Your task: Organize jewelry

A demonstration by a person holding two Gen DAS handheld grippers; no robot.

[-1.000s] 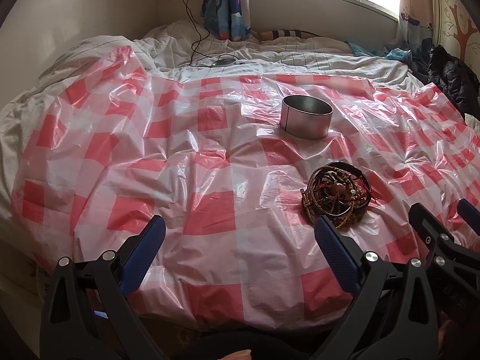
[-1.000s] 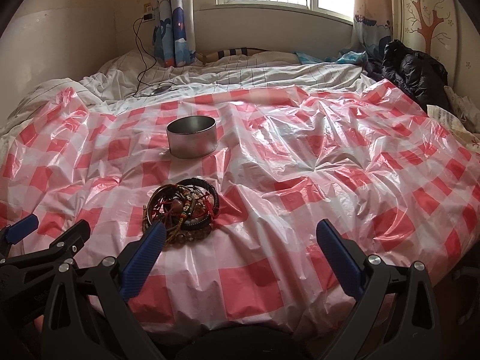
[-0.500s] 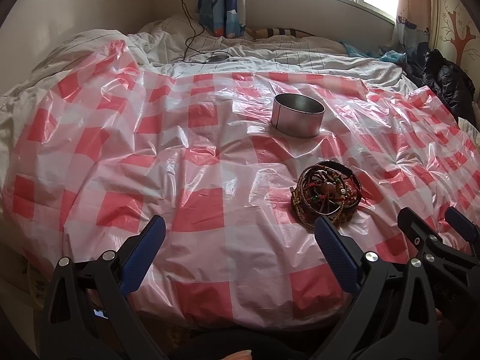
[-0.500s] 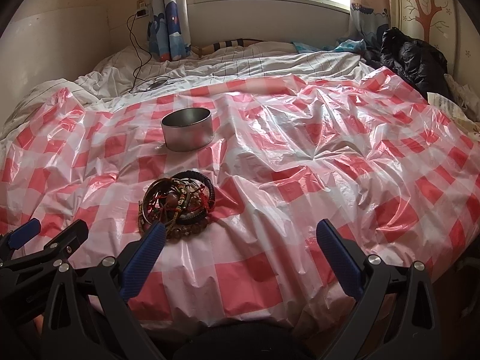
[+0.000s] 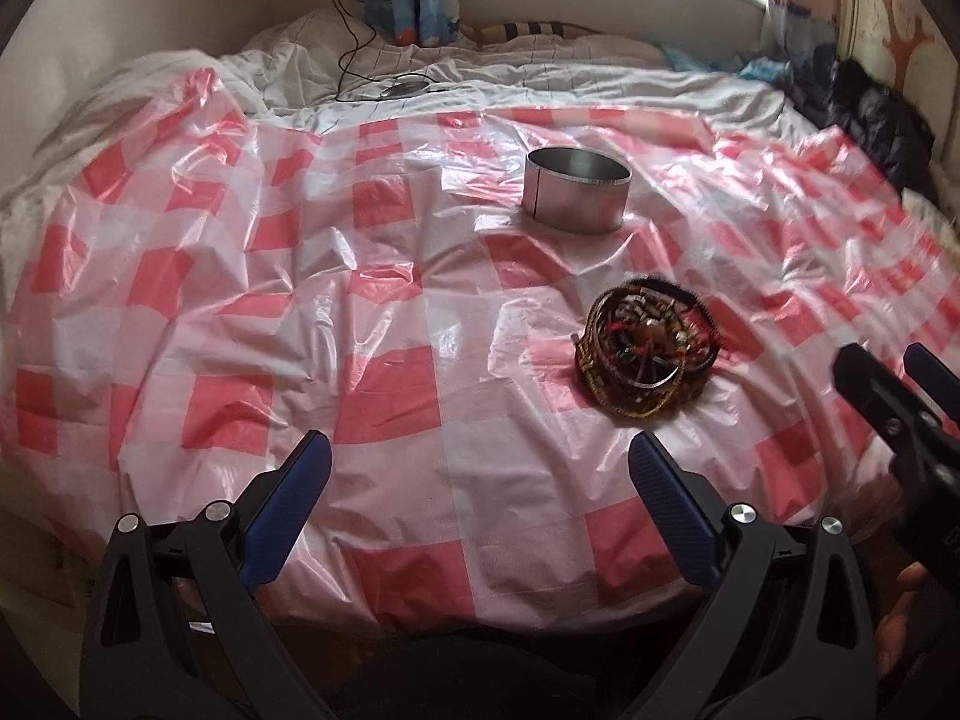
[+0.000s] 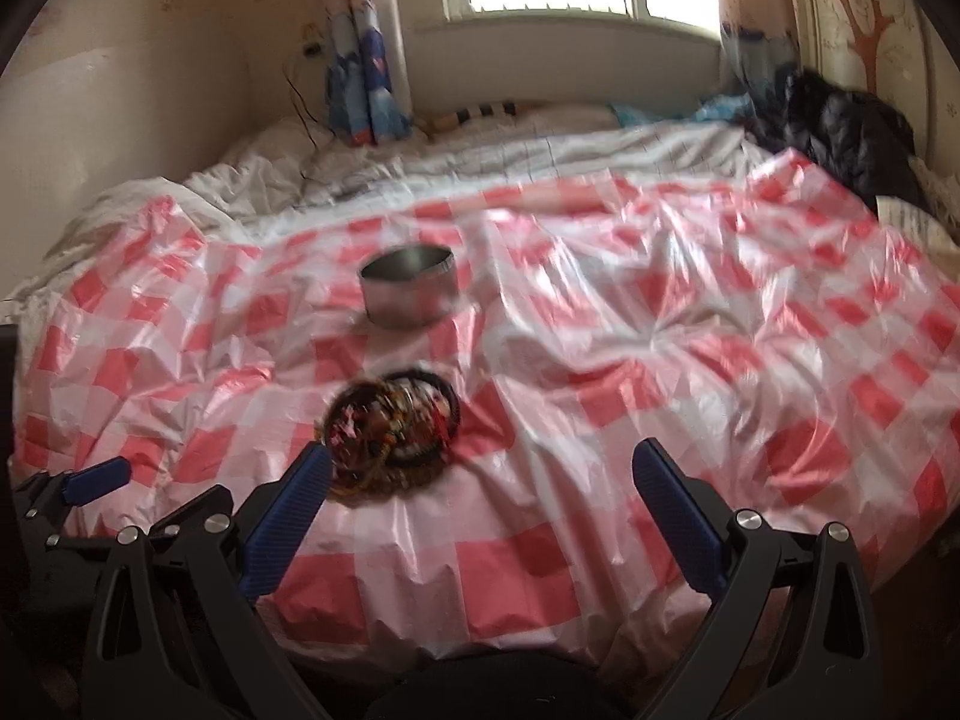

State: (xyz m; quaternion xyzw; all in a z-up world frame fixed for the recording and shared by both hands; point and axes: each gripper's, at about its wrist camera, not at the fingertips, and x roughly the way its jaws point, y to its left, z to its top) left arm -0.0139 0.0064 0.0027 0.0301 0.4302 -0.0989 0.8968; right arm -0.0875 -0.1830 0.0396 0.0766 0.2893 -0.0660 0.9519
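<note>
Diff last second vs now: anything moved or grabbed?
Both grippers, left and right, edged forward toward the bracelet pile; views are motion-blurred. Nothing was grabbed. Fingers stay open and empty; pile and tin are unmoved on the checked sheet.

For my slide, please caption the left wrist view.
Open left tool faces a bracelet pile and metal tin.

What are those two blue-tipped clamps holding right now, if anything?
Nothing. The left gripper and right gripper are both open and empty; the pile of bracelets lies untouched on the checkered plastic sheet.
</note>
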